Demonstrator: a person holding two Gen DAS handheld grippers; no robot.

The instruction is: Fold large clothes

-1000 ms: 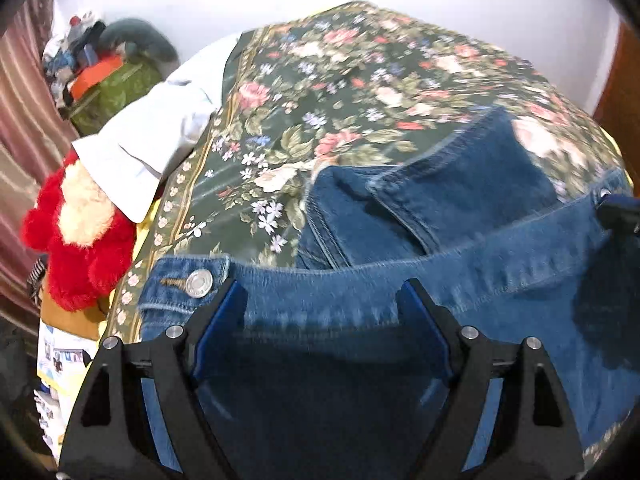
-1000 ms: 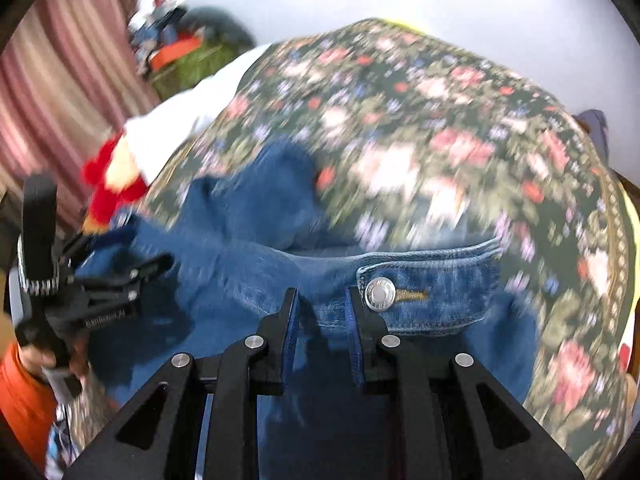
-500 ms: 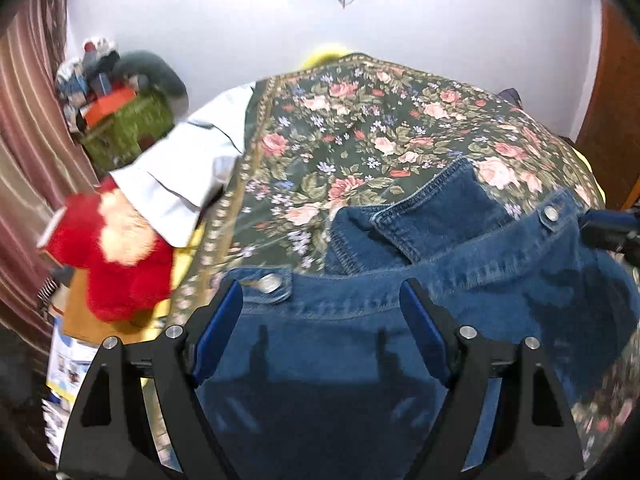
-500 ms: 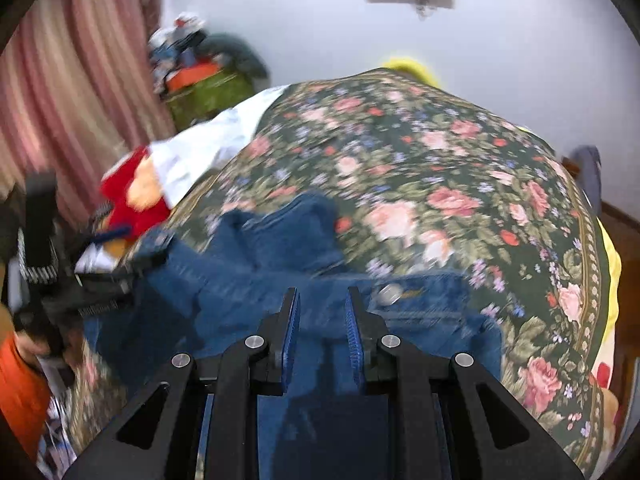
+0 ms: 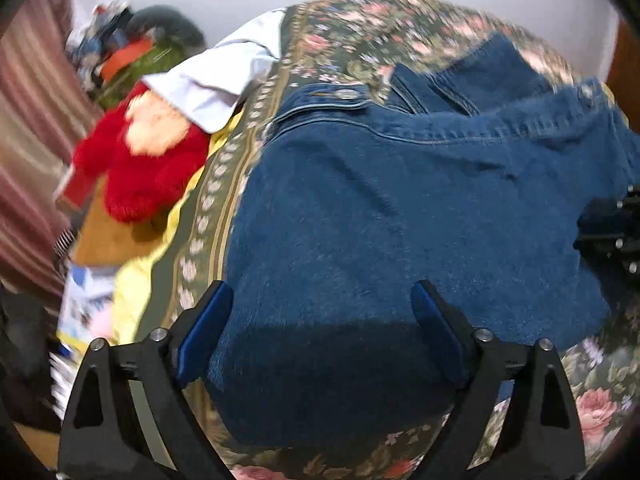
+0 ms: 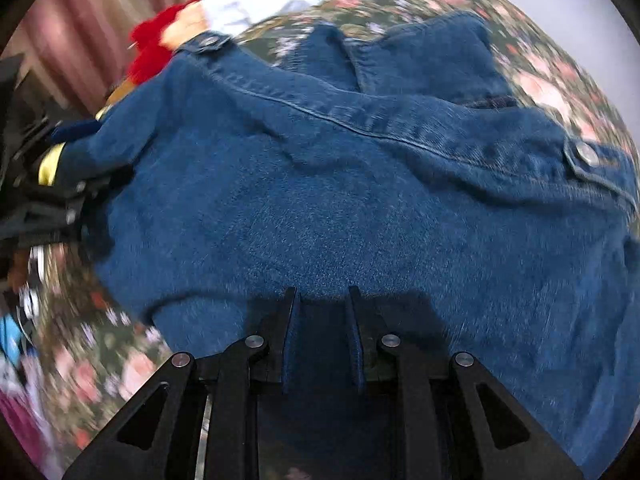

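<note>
A blue denim jacket (image 5: 400, 208) lies folded on a floral bedspread (image 5: 360, 24). It also fills the right wrist view (image 6: 360, 200), with metal buttons at its far corners. My left gripper (image 5: 320, 316) is open, its blue pads spread wide over the jacket's near edge. My right gripper (image 6: 322, 320) has its jaws narrowed to a small gap over the denim's near edge; whether cloth is pinched between them does not show. The right gripper shows at the right edge of the left wrist view (image 5: 616, 232), the left gripper at the left edge of the right wrist view (image 6: 48, 184).
A red plush toy (image 5: 140, 160) and a white garment (image 5: 216, 80) lie at the bed's left side. A green bag with clutter (image 5: 132, 56) stands at the back left by a striped curtain (image 5: 28, 128). A white wall is behind the bed.
Both grippers have pulled back toward the near side and dropped lower. The jacket's waistband with its buttons now lies farther away, and the denim body fills both views.
</note>
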